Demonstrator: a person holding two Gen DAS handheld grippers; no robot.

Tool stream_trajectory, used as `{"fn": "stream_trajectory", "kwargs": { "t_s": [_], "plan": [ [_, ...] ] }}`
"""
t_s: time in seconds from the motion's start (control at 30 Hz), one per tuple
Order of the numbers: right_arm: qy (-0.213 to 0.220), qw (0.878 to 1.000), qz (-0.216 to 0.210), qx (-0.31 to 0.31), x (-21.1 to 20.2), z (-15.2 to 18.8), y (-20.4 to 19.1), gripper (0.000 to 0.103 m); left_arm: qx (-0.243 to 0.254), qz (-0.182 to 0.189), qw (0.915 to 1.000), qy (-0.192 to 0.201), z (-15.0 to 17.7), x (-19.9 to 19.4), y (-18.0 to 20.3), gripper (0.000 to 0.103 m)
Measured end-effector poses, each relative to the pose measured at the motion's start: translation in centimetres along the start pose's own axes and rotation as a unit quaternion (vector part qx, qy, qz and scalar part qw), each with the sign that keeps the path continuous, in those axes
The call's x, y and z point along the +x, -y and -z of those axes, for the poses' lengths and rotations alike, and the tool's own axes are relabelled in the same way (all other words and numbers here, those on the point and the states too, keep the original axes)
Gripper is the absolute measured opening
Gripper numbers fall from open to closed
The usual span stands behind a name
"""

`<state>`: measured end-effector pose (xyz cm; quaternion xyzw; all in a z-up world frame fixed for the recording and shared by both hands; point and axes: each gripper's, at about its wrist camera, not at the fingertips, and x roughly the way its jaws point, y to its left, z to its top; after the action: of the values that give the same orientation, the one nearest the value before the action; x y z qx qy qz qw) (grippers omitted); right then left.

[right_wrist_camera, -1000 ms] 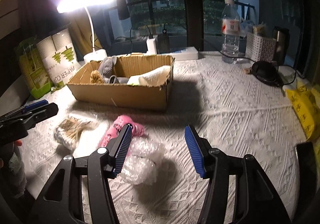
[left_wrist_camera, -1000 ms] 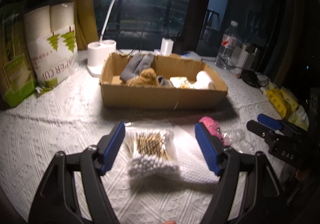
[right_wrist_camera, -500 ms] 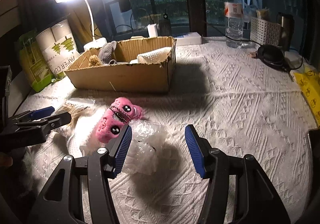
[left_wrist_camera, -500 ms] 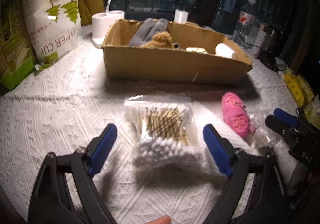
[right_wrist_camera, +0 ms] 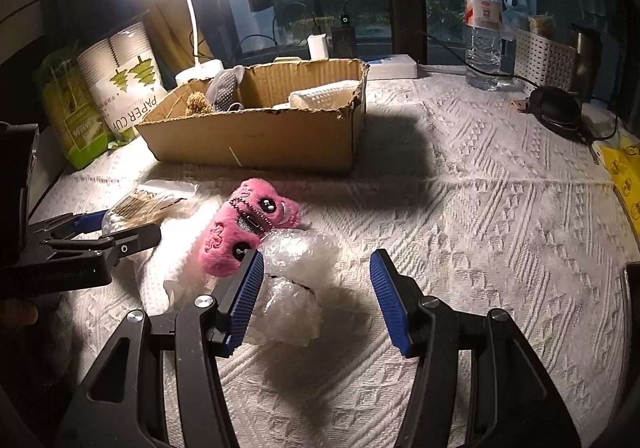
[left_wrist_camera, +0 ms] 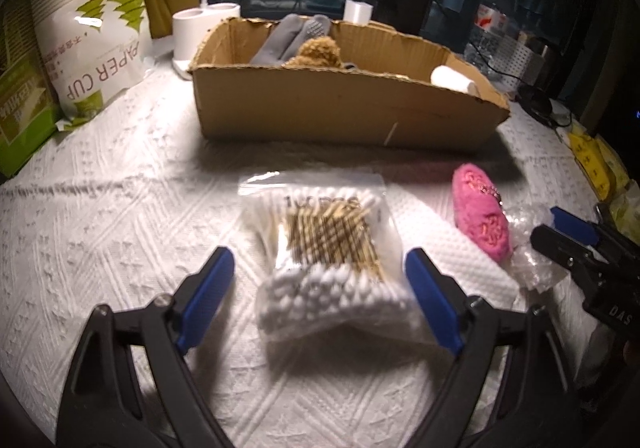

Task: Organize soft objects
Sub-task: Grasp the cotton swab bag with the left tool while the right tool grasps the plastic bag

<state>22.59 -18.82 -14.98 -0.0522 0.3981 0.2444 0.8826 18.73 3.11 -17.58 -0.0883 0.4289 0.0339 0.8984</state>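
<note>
Two hand-held grippers were mine. My left hand-held gripper [left_wrist_camera: 320, 288] had just been opening, its jaws released around the clear plastic bag of cotton swabs [left_wrist_camera: 326, 248] on the bench [left_wrist_camera: 120, 207]. My right hand-held gripper [right_wrist_camera: 316, 296] stood unclenched beside crumpled clear bubble wrap [right_wrist_camera: 296, 280], near the fluffy pink plush toy [right_wrist_camera: 244, 228].

My bench [right_wrist_camera: 500, 207], under white textured cloth, carries a cardboard box [right_wrist_camera: 256, 139], swab bag [left_wrist_camera: 328, 244], pink plush [right_wrist_camera: 248, 224], crumpled plastic [right_wrist_camera: 296, 288] and water bottle [right_wrist_camera: 483, 27]

"PAPER CUP" on white cup pack [left_wrist_camera: 100, 47]; "DAS" on right gripper [left_wrist_camera: 576, 244] body; print on swab bag [left_wrist_camera: 328, 244] unreadable
</note>
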Motion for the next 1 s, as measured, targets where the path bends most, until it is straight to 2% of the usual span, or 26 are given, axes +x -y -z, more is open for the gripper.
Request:
{"fn": "stream_trajectory", "kwargs": {
  "t_s": [0.03, 0.13, 0.3, 0.37, 0.6, 1.0],
  "plan": [
    [-0.002, 1.000, -0.001, -0.002, 0.0, 0.0, -0.1, 0.058, 0.002, 0.002, 1.0000, 0.001, 0.0, -0.1, 0.0, 0.088],
    [-0.011, 1.000, -0.004, -0.011, 0.4, 0.0, -0.6, 0.058, 0.009, 0.011, 0.9999, -0.001, 0.1, -0.1, 0.2, 0.069],
    [-0.019, 1.000, -0.007, -0.008, 0.9, 0.0, -0.8, 0.057, 0.020, 0.023, 0.9995, 0.002, 0.3, -0.5, 0.5, 0.062],
    [-0.020, 1.000, -0.015, -0.006, 0.8, -0.1, -0.9, 0.044, 0.023, 0.028, 0.9993, 0.006, 0.4, -0.8, 0.7, 0.060],
    [-0.008, 1.000, -0.004, -0.010, -0.6, -0.2, -1.3, 0.041, 0.027, 0.044, 0.9982, 0.031, 0.5, -3.4, 1.5, 0.058],
    [0.058, 0.998, -0.013, -0.007, -6.6, -2.4, -0.3, 0.040, 0.022, 0.052, 0.9955, 0.075, -1.4, -8.7, 3.4, 0.058]
  ]
}}
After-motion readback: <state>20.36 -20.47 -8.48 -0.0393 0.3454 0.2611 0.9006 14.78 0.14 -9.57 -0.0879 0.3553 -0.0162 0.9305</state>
